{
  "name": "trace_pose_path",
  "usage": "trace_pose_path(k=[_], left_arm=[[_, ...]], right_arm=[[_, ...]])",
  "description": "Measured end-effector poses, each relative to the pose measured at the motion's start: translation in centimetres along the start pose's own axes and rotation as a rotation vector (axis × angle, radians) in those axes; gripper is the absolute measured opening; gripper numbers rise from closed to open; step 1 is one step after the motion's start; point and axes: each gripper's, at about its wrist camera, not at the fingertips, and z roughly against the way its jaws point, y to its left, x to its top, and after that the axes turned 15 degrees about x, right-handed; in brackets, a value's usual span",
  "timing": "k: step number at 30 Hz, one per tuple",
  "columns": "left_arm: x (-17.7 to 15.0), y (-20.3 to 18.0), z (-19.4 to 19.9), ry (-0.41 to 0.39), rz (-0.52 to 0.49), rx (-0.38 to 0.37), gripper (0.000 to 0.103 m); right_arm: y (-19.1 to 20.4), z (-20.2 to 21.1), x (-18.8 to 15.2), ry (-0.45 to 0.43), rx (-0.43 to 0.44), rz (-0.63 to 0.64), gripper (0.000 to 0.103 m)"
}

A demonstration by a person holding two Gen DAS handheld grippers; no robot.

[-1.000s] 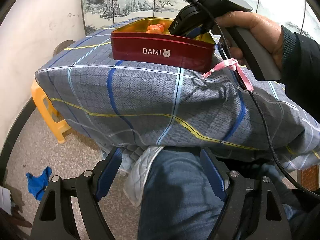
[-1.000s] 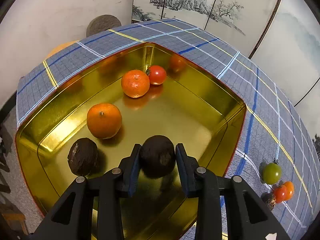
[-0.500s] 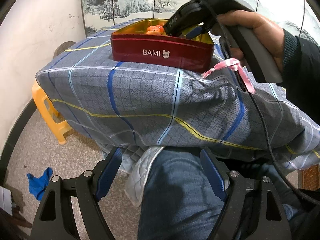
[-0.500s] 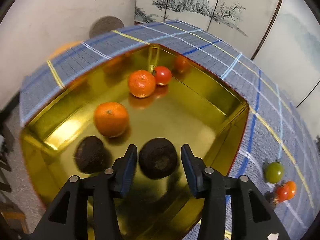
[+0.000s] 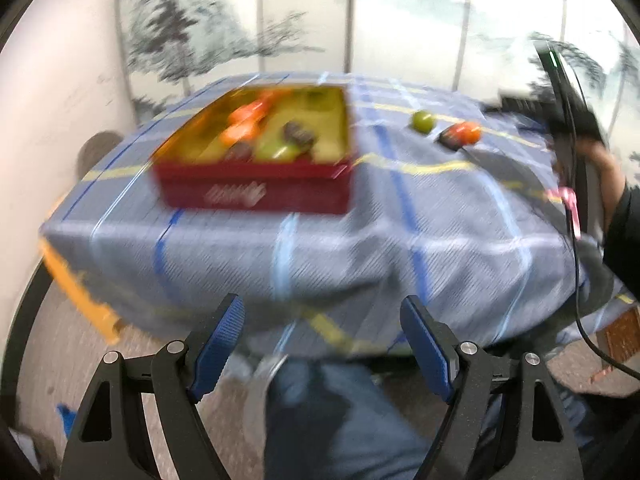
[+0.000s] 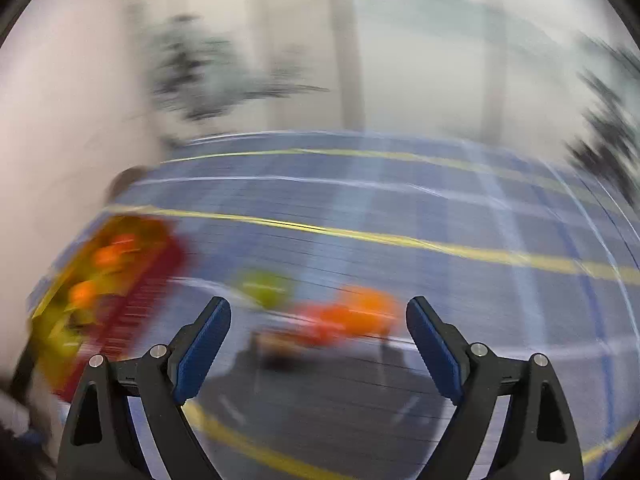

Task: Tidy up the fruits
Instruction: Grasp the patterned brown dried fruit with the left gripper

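Both views are smeared by motion; fine detail is unreliable.

Right gripper [image 6: 319, 344]: jaws have just been opening and now stand wide apart, blue pads clear of everything; nothing is between them. Beyond the fingertips, on the checked cloth [image 6: 400, 208], lies a cluster of loose fruit: an orange-red blur [image 6: 352, 316] roughly midway between the two fingers, and a green fruit [image 6: 266, 285] ahead of the left finger. The fruits read as round; no long axis or pointing direction can be told through the blur.

The red tin [image 6: 132, 304] with its gold interior sits well off to the left of the left finger; its long side runs obliquely away from the camera, with orange fruit inside.

Left gripper [image 5: 322, 334]: jaws well open, holding nothing; a denim-clad leg [image 5: 340, 420] shows between and below the fingers. Far beyond the fingertips stands the red tin [image 5: 256, 196], its long side lying crosswise to the fingers, holding orange and dark fruit; right of it, on the cloth, a green fruit [image 5: 423, 121] and an orange-and-dark cluster [image 5: 460, 136]. A hand [image 5: 604, 176] grips the other tool at the far right.
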Motion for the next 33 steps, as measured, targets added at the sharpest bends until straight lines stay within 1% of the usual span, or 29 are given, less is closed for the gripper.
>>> trace_pose_path(k=[1,5,7,9,10,11,13,16,19,21,22,24,25,26,27,29,33], left_arm=[[1.4,-1.1,-0.1,-0.019,-0.014,-0.025,0.080],[5.8,-4.9,-0.7,-0.063,-0.063,-0.110,0.080],[8.6,-7.5,-1.8,-0.074,-0.096,-0.169,0.080],[10.9,-10.0,-3.2,-0.077,-0.121,-0.176,0.080],[12.3,-11.4,-4.6,-0.060,-0.136,-0.188,0.080],[12.9,-12.2,-5.3,-0.050,-0.138,-0.186,0.080],[15.0,-14.7,-7.9,-0.012,-0.163,-0.187,0.079],[16.7,-16.7,-10.4,-0.003,-0.182,-0.173,0.078],[17.4,-18.1,-13.3,0.040,-0.182,-0.130,0.073],[17.6,-18.5,-14.9,0.081,-0.160,-0.147,0.066],[17.8,-18.6,-15.5,0.091,-0.149,-0.152,0.066],[17.8,-19.0,-15.7,0.070,-0.163,-0.146,0.064],[17.8,-19.3,-15.8,0.059,-0.189,-0.138,0.060],[17.7,-19.7,-15.7,0.050,-0.204,-0.138,0.045],[17.7,-20.0,-15.5,0.051,-0.217,-0.155,0.036],[17.7,-20.6,-15.1,0.059,-0.249,-0.146,0.036],[17.6,-20.6,-12.5,0.001,-0.294,-0.150,0.036]], right_arm=[[-3.7,1.2,-0.5,-0.012,-0.045,-0.074,0.087],[-13.2,5.5,-2.6,-0.076,-0.131,-0.284,0.087],[-16.0,7.0,-3.6,-0.101,-0.128,-0.352,0.088],[-17.4,7.6,-4.3,-0.117,-0.121,-0.388,0.089],[-18.1,7.7,-4.6,-0.115,-0.099,-0.416,0.089],[-18.7,7.9,-4.8,-0.127,-0.065,-0.442,0.089],[-19.3,8.3,-4.9,-0.151,-0.043,-0.454,0.089],[-19.4,8.1,-4.8,-0.154,-0.015,-0.461,0.091],[-19.6,8.3,-5.2,-0.173,0.019,-0.475,0.093],[-19.8,8.5,-5.4,-0.186,0.035,-0.484,0.093],[-19.8,8.5,-5.4,-0.188,0.038,-0.486,0.093],[-19.9,8.6,-5.6,-0.188,0.038,-0.485,0.093],[-19.9,8.6,-5.7,-0.189,0.039,-0.485,0.093],[-20.0,8.6,-5.7,-0.189,0.041,-0.485,0.093],[-20.0,8.6,-5.8,-0.189,0.042,-0.485,0.093],[-20.1,8.6,-5.9,-0.189,0.045,-0.484,0.093],[-20.1,8.7,-6.0,-0.189,0.045,-0.484,0.093]])
